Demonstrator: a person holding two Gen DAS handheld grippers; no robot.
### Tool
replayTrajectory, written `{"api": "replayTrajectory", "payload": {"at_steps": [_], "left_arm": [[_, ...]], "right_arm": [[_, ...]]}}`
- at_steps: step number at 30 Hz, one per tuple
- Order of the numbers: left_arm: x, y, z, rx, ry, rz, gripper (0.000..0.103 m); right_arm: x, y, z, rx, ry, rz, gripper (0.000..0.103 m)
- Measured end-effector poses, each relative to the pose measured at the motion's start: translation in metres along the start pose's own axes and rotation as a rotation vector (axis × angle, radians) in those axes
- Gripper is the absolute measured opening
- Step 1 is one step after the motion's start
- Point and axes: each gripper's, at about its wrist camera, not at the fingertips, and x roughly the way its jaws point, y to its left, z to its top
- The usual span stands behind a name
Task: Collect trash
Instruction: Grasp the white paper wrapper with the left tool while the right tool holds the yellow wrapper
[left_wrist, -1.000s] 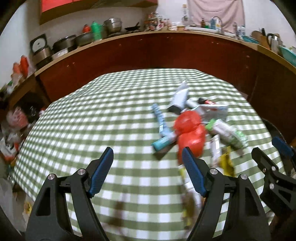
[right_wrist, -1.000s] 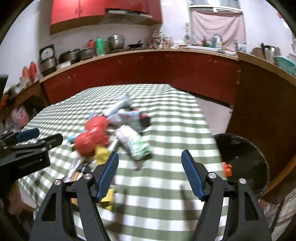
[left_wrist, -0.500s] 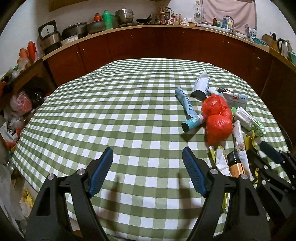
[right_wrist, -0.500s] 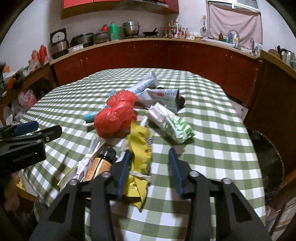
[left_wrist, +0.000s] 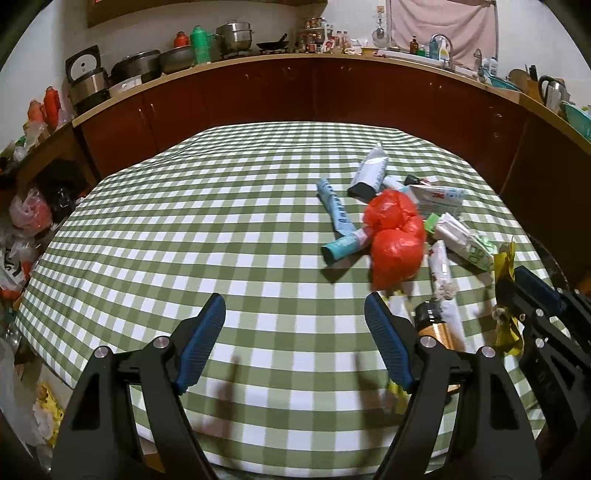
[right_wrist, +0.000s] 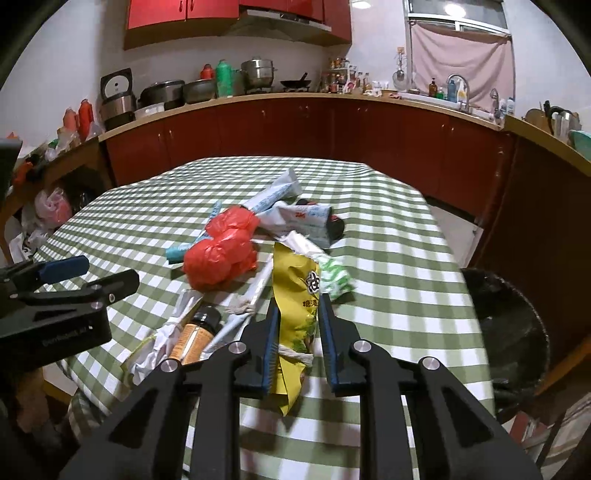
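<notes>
Nearest, the right hand-held gripper (right_wrist: 295, 317) is clenched on a yellow snack wrapper (right_wrist: 297, 291) at the near edge of the checked worktop (right_wrist: 388, 258); it looks light, crinkly and slippery, best pinched mid-length where it bunches. The left hand-held gripper (left_wrist: 295, 321) hangs released over bare cloth. Beyond lie a brown bottle (right_wrist: 195, 332) and a soft red bag (right_wrist: 221, 254), while the dark bin (right_wrist: 506, 325) beside the worktop looks nearly empty.

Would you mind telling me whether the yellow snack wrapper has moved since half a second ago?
Yes. The right gripper has shut on the yellow snack wrapper and raised it: its top now overlaps the green-and-white packet, instead of lying flat on the tablecloth.
</notes>
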Motion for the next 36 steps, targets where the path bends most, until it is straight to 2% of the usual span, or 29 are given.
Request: {"api": "replayTrajectory", "payload": {"at_steps": [14,23,31,34,36], "left_arm": [[-0.002,-0.025,-0.012,0.008,0.035,-0.056,0.076],[0.001,-0.035,-0.02,0.029,0.045,-0.067,0.076],[0.014,-0.042,-0.029,0.043,0.084,-0.103,0.057],[0.019,-0.041,-0.031,0.028,0.103,-0.134,0.042],[0.02,-0.039,-0.032,0.02,0.102,-0.159,0.023]], "right_arm": [[-0.016,-0.027,-0.007,0.02,-0.015,-0.053,0.022],[-0.024,-0.035,-0.014,0.031,-0.009,-0.066,0.022],[-0.025,-0.036,-0.017,0.033,-0.007,-0.064,0.022],[-0.025,-0.035,-0.018,0.031,-0.006,-0.063,0.022],[-0.025,-0.035,-0.018,0.032,-0.004,-0.061,0.022]]}}
